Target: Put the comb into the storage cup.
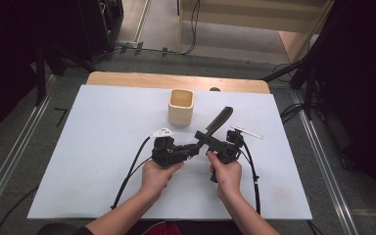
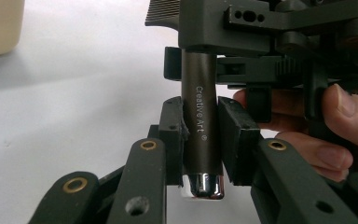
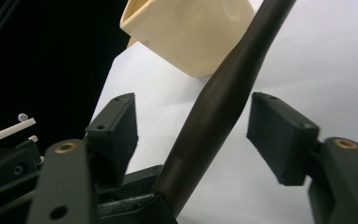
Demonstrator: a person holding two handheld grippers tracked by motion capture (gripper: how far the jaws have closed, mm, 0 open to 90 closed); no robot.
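1. The left gripper (image 2: 200, 144) is clamped on a dark brush handle (image 2: 200, 112), its two pads pressing the handle from both sides just above the shiny metal end cap.
2. The handle bears the words "Creative Art" in white along its length.
3. In the high view the brush (image 1: 219, 120) is held above the white board (image 1: 93, 161), rising on a slant from between the two hands toward the far right.
4. The right gripper (image 3: 193, 135) stands with its jaws apart around the thicker part of the handle; a gap shows on each side, so the pads do not press it.
5. Both grippers meet near the middle of the board, the left gripper (image 1: 186, 149) just beside the right gripper (image 1: 208, 139), each held in a hand.
6. A cream square cup (image 1: 181, 106) stands upright on the board, beyond the grippers and apart from the brush.
7. The board lies on a wooden table (image 1: 127, 78), whose far edge shows past it.
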